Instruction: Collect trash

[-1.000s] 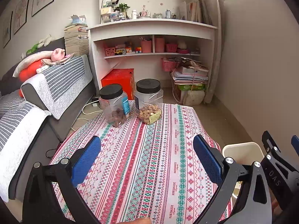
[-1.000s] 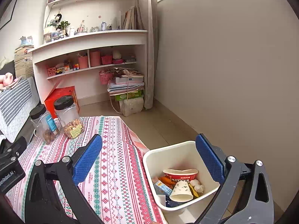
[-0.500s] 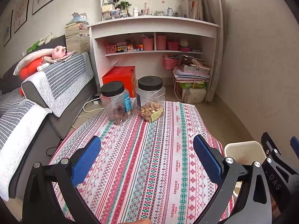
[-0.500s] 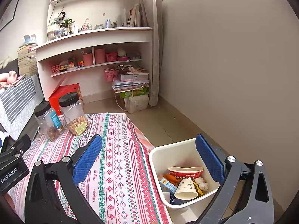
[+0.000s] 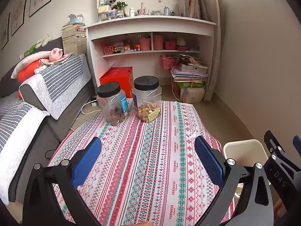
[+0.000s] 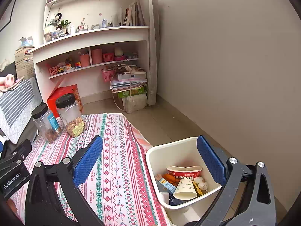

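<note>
Both views have edged back from the jars (image 5: 129,99); both grippers' fingers (image 5: 85,162) (image 6: 88,158) gape empty, bin (image 6: 160,152) beside the tabletop's (image 5: 150,160) right edge.

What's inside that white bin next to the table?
The white bin holds a red instant-noodle bowl, a tipped paper cup, a small blue carton, orange wrappers and a crumpled white wad. Anything beneath that pile is covered.

Bin (image 5: 244,148) half hidden behind right finger in left view; contents unseen there. Lower trash in bin (image 6: 169,152) buried under paper cup (image 6: 185,188). Shelf trinkets (image 5: 129,47) too small.
</note>
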